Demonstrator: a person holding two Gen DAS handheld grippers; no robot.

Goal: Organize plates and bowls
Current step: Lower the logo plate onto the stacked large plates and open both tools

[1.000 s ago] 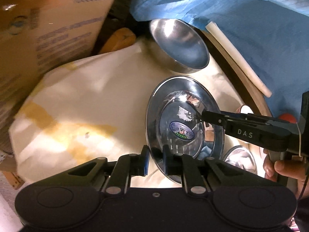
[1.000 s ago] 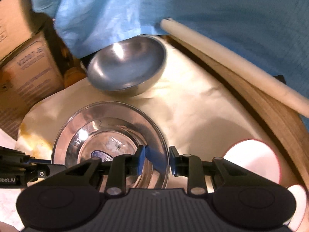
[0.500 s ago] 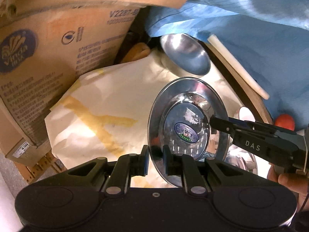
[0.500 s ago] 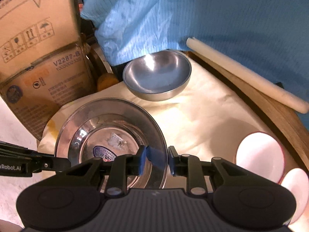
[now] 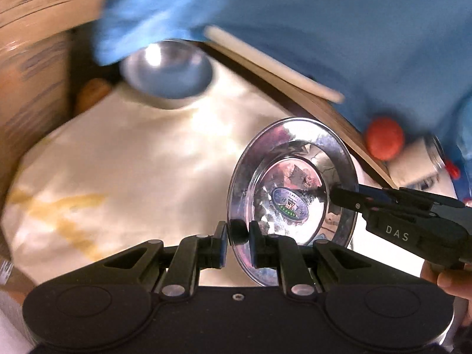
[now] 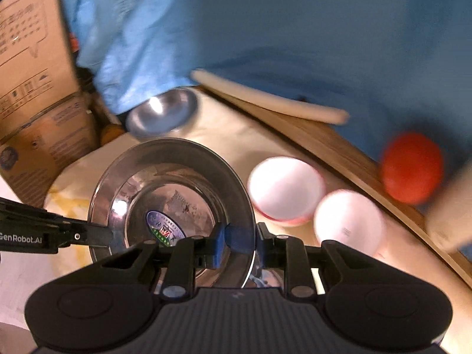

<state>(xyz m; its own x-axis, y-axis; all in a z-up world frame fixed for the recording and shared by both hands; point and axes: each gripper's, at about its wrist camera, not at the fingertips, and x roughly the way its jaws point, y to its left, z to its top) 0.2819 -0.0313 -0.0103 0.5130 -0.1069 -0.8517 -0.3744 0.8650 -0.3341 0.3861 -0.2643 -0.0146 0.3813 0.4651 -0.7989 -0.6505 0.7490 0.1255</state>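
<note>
A shiny steel plate (image 5: 295,183) with a blue oval sticker is held up off the cream cloth between both grippers. My left gripper (image 5: 238,237) is shut on its near rim. My right gripper (image 6: 239,240) is shut on the plate's (image 6: 171,194) right rim; its black fingers (image 5: 354,199) show at the right of the left wrist view. A steel bowl (image 5: 168,70) sits at the far end of the cloth and also shows in the right wrist view (image 6: 162,115). Two white bowls (image 6: 286,188) (image 6: 348,221) lie right of the plate.
Cardboard boxes (image 6: 32,88) stand on the left. A blue cloth (image 5: 295,23) hangs behind. A wooden board edge (image 6: 339,147) with a white rolling pin (image 6: 265,97) runs along the right, with a red ball (image 6: 413,168) beyond it. A white jar (image 5: 413,162) stands at the right.
Both grippers have carried the plate up and to the right, away from the boxes. The two white bowls and the red ball have come into the right wrist view.
</note>
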